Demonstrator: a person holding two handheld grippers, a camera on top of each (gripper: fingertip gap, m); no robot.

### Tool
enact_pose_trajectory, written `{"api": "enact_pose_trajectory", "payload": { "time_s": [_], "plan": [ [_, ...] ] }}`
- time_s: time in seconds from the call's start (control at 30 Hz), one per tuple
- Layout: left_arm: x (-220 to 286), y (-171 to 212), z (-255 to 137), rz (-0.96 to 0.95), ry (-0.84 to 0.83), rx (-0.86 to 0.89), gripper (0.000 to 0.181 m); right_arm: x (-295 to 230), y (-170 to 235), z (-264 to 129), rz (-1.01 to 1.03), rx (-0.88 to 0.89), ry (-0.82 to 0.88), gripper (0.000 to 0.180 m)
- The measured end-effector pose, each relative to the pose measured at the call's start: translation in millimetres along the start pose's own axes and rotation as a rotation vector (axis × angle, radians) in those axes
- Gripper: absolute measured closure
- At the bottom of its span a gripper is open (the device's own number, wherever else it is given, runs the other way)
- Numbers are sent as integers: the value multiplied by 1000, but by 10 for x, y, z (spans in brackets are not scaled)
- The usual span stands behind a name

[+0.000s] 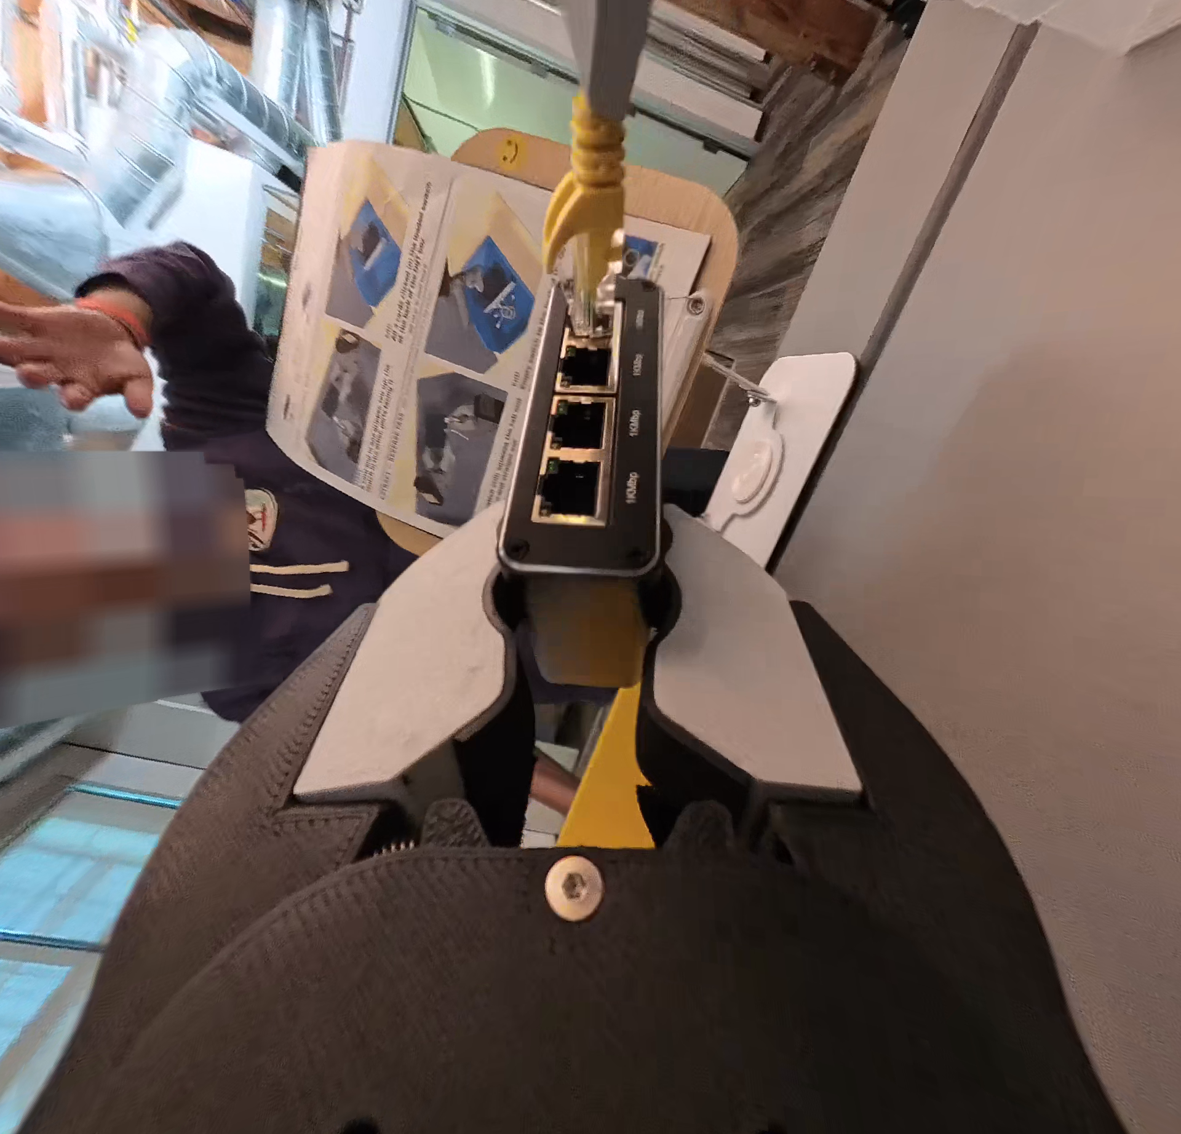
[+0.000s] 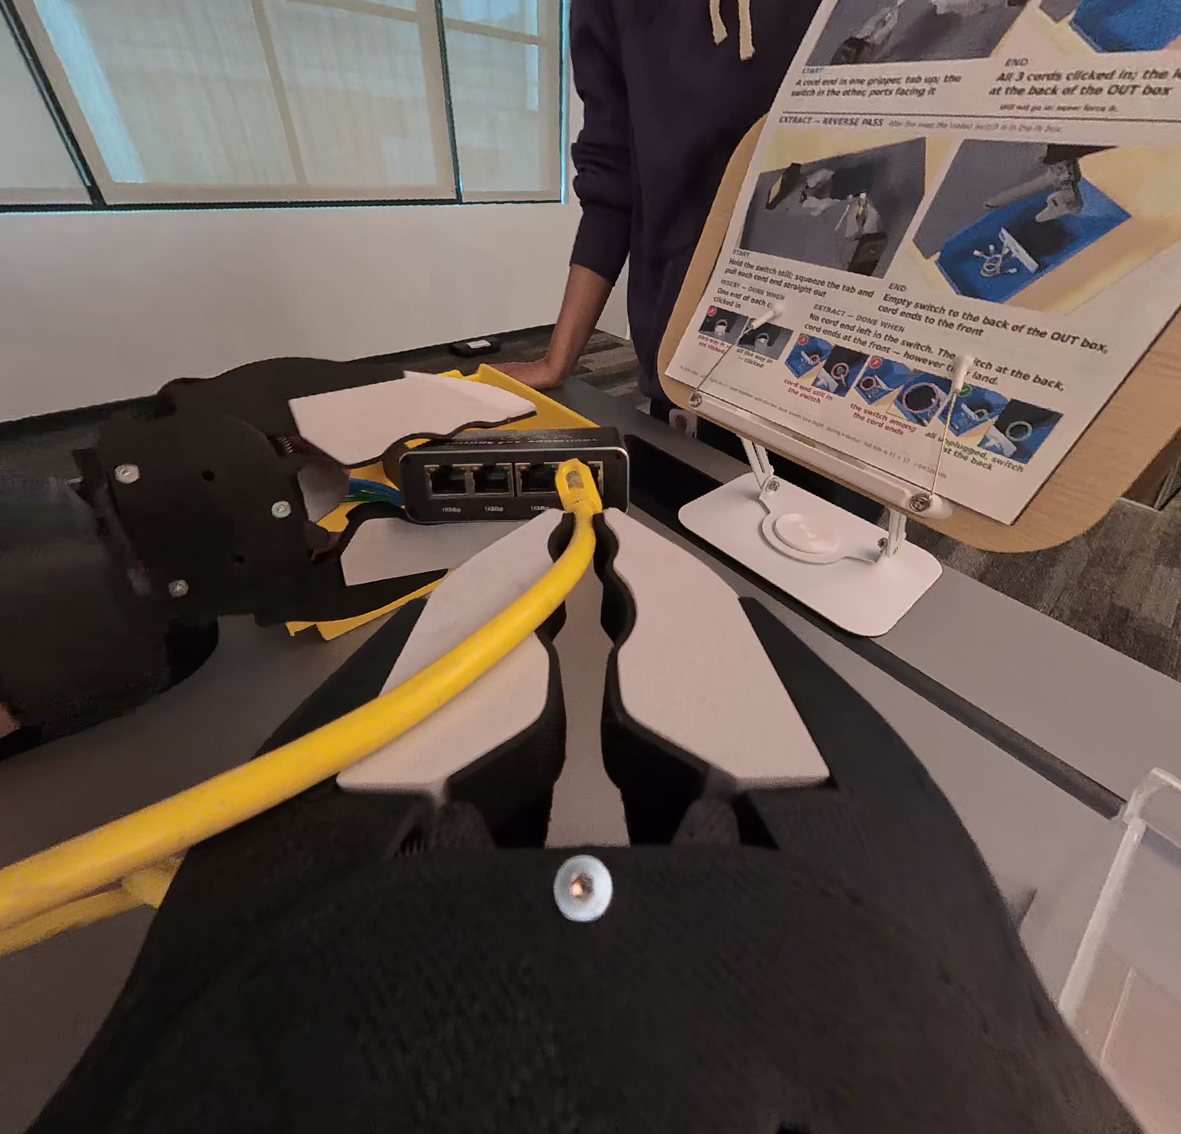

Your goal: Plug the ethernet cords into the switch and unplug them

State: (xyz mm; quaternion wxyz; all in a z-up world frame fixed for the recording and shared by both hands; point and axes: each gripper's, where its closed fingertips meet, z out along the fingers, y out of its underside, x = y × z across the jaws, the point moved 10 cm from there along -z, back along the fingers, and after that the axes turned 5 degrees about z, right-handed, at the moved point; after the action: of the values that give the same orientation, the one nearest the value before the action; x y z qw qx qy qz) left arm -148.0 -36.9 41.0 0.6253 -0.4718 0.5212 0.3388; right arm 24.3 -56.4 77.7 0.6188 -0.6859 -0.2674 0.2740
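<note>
black switch (image 2: 514, 474) held level, ports facing out; yellow ethernet cord (image 2: 447, 650) plug seated in the port beside the end one, three ports vacant.

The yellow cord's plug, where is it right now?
The yellow plug sits at the switch, at its far-right port, just ahead of the right hand-held gripper.

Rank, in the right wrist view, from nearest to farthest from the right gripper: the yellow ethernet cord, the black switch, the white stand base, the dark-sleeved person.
1. Yellow ethernet cord: between the right gripper fingers.
2. Black switch: just ahead, held by the left gripper.
3. White stand base: ahead right, on the table.
4. Dark-sleeved person: behind the table.
</note>
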Motion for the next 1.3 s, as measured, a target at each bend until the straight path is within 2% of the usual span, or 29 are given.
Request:
{"api": "enact_pose_trajectory", "payload": {
  "time_s": [0.13, 0.37, 0.43, 0.6, 0.8, 1.0, 1.13, 1.2, 1.3],
  "plan": [
    [14, -60, -57, 62, -26, 40, 144, 24, 10, 1, 62, -14, 11, 174],
    [-20, -127, -174, 123, -56, 136, 144, 289, 61, -39, 345, 12, -245, 174],
    [-18, -150, -200, 135, -52, 161, 141, 308, 72, -34, 346, 14, -263, 174],
    [-61, -184, -277, 170, -47, 208, 141, 265, 46, -52, 152, 47, -262, 174],
    [-220, -197, -351, 281, -11, 235, 144, 317, 60, -49, 284, 90, -349, 174],
    [-494, -319, -422, 412, 7, 277, 144, 277, 42, -95, 230, 266, -423, 174],
    [-675, -505, -464, 590, 21, 327, 144, 289, 124, -80, 358, 457, -485, 174],
    [-723, -609, -495, 679, 36, 344, 145, 261, 163, -81, 354, 541, -452, 174],
    [-809, -654, -487, 773, 13, 334, 145, 308, 139, -150, 330, 563, -510, 174]
  ]
}}
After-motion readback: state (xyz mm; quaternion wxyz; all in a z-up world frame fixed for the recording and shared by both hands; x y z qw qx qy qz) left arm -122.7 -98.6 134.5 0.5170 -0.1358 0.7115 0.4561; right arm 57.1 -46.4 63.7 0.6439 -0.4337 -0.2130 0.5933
